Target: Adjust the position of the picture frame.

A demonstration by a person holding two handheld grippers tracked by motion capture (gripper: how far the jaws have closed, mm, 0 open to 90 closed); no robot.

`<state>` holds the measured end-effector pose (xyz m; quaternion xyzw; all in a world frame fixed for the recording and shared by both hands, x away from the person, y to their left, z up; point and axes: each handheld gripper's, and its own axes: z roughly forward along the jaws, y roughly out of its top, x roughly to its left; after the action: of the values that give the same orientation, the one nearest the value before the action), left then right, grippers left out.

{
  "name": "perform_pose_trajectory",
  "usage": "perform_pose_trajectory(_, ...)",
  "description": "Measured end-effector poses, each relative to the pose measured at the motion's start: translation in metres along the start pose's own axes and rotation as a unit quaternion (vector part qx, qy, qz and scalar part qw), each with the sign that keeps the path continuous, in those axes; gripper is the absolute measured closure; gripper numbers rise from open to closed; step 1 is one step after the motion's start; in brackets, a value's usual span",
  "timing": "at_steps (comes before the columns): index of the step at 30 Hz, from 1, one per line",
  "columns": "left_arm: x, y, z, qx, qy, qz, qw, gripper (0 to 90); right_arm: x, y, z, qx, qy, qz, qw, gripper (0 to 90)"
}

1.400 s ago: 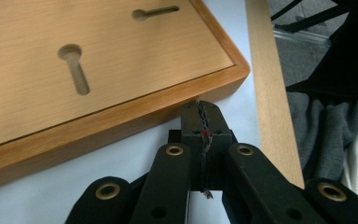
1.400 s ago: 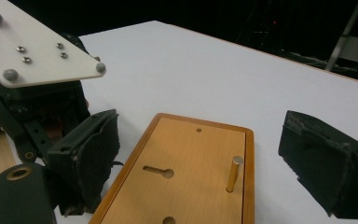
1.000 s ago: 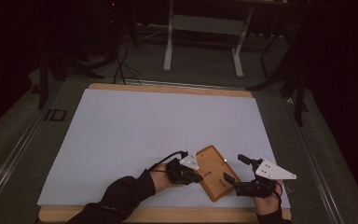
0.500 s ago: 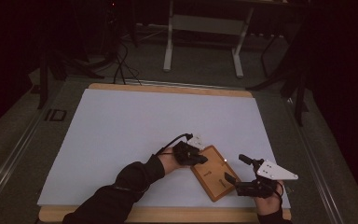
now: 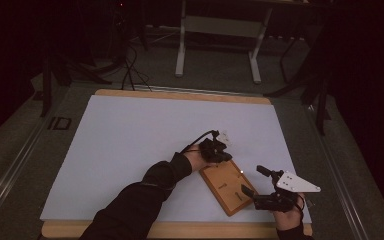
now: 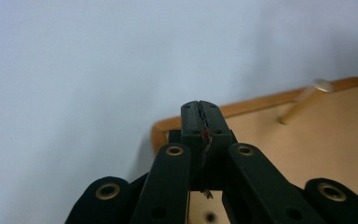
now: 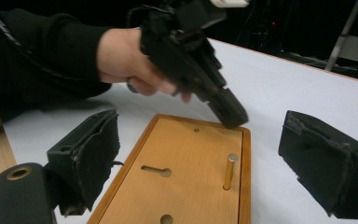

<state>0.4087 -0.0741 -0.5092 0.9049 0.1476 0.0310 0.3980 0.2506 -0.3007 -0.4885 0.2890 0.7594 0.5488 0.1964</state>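
A flat wooden board [image 5: 227, 186] lies near the table's front edge, with a short metal peg [image 7: 230, 171], a keyhole slot [image 7: 156, 171] and small holes in its top. My left gripper [image 5: 224, 157] is shut, its tip at the board's far corner; its own view shows the closed jaws [image 6: 200, 108] over the board's rim [image 6: 307, 135]. My right gripper [image 5: 254, 181] stands open at the board's right edge. In the right gripper view its fingers [image 7: 89, 154] flank the board [image 7: 186, 154], and the left gripper [image 7: 200, 70] points down at the far rim.
The board rests on a white sheet [image 5: 145, 140] covering a wood-edged table [image 5: 180, 94]. A metal stand [image 5: 217, 30] and cables sit on the dark floor beyond. The person's dark sleeve [image 5: 140, 200] crosses the sheet's front.
The left hand and its gripper have moved away from me and to the right, from the board's left side to its far corner. The right gripper and board have barely moved.
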Motion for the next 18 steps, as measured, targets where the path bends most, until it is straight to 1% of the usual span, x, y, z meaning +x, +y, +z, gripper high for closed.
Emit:
perform_pose_trajectory(1, 0.0, 0.001, 0.001, -0.004, -0.003, -0.001, 1.0, 89.9, 0.0, 0.0, 0.0, 0.0, 0.0, 0.001, 1.0, 12.0)
perform_pose_trajectory(3, -0.002, 0.002, 0.002, -0.003, 0.0, 0.012, 0.9999, 89.9, 0.0, 0.0, 0.0, -0.001, 0.001, 0.001, 1.0, 12.0)
perform_pose_trajectory(5, -0.002, 0.002, 0.002, -0.003, 0.0, 0.012, 0.9999, 90.0, -0.001, -0.001, 0.0, -0.001, 0.001, 0.002, 1.0, 12.0)
perform_pose_trajectory(6, 0.002, 0.002, 0.007, 0.005, 0.003, 0.003, 1.0, 89.9, -0.001, -0.001, 0.001, 0.001, 0.003, 0.002, 1.0, 12.0)
perform_pose_trajectory(7, 0.004, 0.003, 0.009, 0.005, 0.008, -0.001, 1.0, 89.9, -0.001, -0.001, 0.001, 0.002, 0.002, 0.002, 1.0, 12.0)
perform_pose_trajectory(9, 0.007, 0.005, 0.011, 0.002, 0.009, -0.005, 0.9999, 89.9, 0.0, -0.001, 0.001, 0.003, 0.004, 0.001, 1.0, 12.0)
perform_pose_trajectory(10, 0.008, 0.006, 0.012, 0.001, 0.012, -0.005, 0.9999, 90.0, 0.001, 0.0, 0.001, 0.002, 0.003, -0.001, 1.0, 12.0)
perform_pose_trajectory(14, 0.011, 0.01, 0.019, 0.007, 0.006, -0.007, 0.9999, 89.9, 0.001, -0.001, 0.002, 0.004, 0.003, 0.0, 1.0, 12.0)
perform_pose_trajectory(15, 0.012, 0.011, 0.021, 0.012, 0.009, -0.004, 0.9999, 89.9, 0.001, -0.001, 0.002, 0.005, 0.003, 0.0, 1.0, 12.0)
perform_pose_trajectory(17, 0.012, 0.011, 0.021, 0.012, 0.009, -0.004, 0.9999, 90.0, 0.0, -0.001, 0.002, 0.005, 0.003, 0.0, 1.0, 12.0)
perform_pose_trajectory(18, 0.014, 0.012, 0.028, 0.022, 0.006, -0.004, 0.9997, 90.0, 0.0, -0.001, 0.001, 0.004, 0.004, 0.0, 1.0, 12.0)
